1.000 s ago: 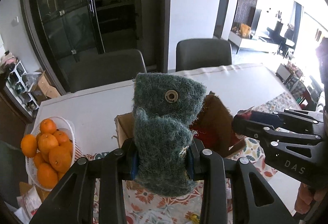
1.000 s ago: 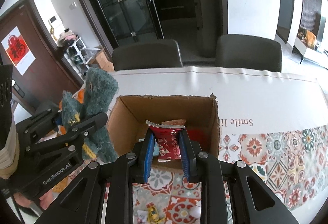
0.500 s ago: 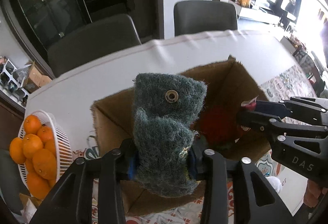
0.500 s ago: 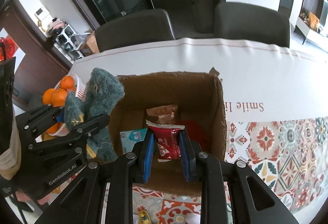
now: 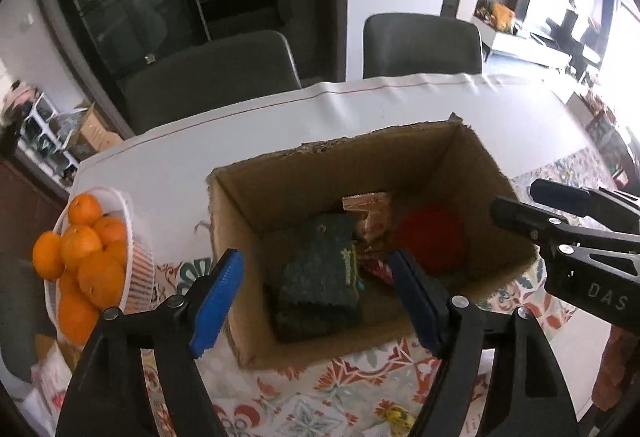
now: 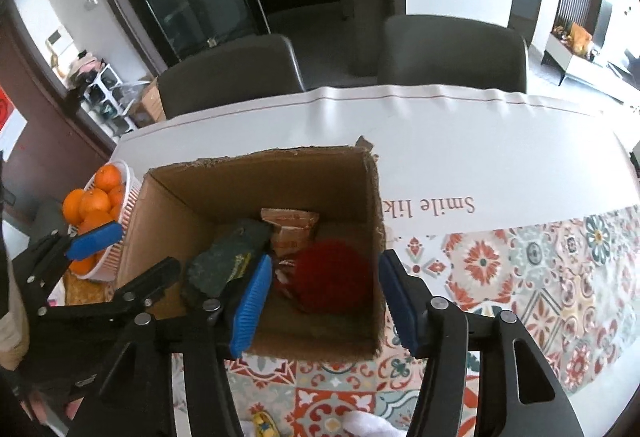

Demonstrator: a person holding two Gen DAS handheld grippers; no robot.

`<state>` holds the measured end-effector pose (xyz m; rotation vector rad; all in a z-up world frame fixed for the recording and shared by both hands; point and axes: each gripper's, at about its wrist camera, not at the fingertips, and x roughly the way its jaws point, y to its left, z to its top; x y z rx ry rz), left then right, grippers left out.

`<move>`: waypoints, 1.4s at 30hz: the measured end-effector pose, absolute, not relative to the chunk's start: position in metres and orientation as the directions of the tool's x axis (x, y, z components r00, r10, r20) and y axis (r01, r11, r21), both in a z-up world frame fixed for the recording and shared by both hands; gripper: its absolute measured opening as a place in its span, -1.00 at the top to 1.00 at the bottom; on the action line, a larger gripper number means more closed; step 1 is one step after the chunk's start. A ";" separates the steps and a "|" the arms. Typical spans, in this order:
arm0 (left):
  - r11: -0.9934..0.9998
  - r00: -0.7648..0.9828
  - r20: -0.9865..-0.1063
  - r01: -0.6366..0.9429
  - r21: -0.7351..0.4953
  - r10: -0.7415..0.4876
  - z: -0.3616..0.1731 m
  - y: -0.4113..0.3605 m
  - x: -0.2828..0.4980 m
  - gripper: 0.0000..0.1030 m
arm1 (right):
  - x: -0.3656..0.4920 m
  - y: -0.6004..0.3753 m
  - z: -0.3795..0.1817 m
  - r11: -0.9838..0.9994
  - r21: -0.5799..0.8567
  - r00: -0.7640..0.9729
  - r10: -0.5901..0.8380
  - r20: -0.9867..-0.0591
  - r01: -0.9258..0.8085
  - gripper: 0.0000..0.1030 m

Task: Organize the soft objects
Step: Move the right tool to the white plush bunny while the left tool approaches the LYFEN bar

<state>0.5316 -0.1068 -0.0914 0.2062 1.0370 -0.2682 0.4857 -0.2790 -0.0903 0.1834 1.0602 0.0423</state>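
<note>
An open cardboard box (image 5: 484, 161) (image 6: 368, 325) stands on the table. Inside it lie a dark green plush toy (image 5: 320, 273) (image 6: 228, 257), a red fuzzy ball (image 5: 432, 237) (image 6: 332, 273) and an orange snack packet (image 5: 370, 213) (image 6: 292, 227). My left gripper (image 5: 316, 297) is open and empty above the box's near side, over the plush toy. My right gripper (image 6: 326, 305) is open and empty above the box's near right part, over the red ball. Each gripper shows in the other's view: the right one (image 5: 560, 221) and the left one (image 6: 120, 253).
A white basket of oranges (image 5: 86, 265) (image 6: 96, 205) stands left of the box. The table has a white cloth (image 6: 440, 157) at the back and a patterned cloth (image 6: 540, 277) in front. Two grey chairs (image 5: 212, 77) stand behind the table. A small yellow item (image 5: 396, 413) lies near the front.
Both grippers have opened. The green plush toy dropped from the left gripper into the box, and the red packet left the right gripper. Both grippers moved over the box.
</note>
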 end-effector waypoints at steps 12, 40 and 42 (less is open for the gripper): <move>0.966 0.563 -0.824 0.244 0.091 -0.064 -0.058 -0.094 0.467 -0.48 | 0.438 -0.281 -0.064 0.988 0.147 0.517 0.099 -0.850 0.052 -0.27; 0.967 0.443 -0.894 0.249 0.054 -0.065 -0.100 -0.096 0.372 -0.48 | 0.323 -0.301 -0.103 0.961 0.165 0.413 0.060 -0.909 0.223 -0.40; 0.967 0.430 -0.901 0.249 0.055 -0.059 -0.107 -0.098 0.368 -0.48 | 0.318 -0.302 -0.110 0.958 0.160 0.401 0.052 -0.915 0.240 -0.40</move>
